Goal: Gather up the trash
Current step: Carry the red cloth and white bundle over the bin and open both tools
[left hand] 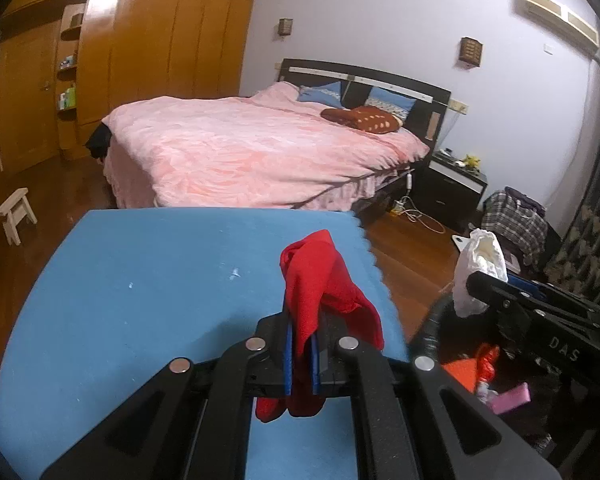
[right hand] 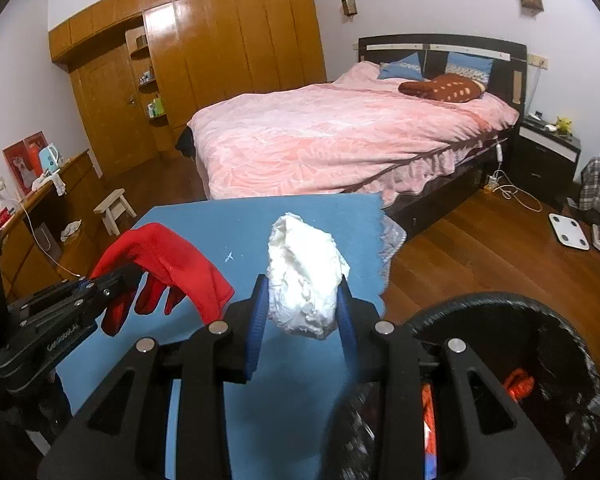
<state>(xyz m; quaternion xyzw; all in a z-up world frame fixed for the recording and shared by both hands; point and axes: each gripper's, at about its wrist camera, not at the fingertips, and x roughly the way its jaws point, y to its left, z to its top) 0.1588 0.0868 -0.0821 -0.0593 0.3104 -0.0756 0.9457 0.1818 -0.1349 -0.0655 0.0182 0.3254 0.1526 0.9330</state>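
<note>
Left gripper [left hand: 302,354] fingers clamped on limp red cloth [left hand: 324,280] above blue foam surface [left hand: 140,280], right gripper [right hand: 302,320] fingers clamped on crumpled white paper wad [right hand: 306,276], black-lined bin [right hand: 540,320] just beside.

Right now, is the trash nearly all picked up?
Nearly. Some trash already lies in the black bin. The left gripper holds a red cloth and the right gripper a white crumpled wad. Both must be dropped in. The blue mat shows only specks.

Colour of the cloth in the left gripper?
Red cloth; clearest in the left wrist view.
</note>
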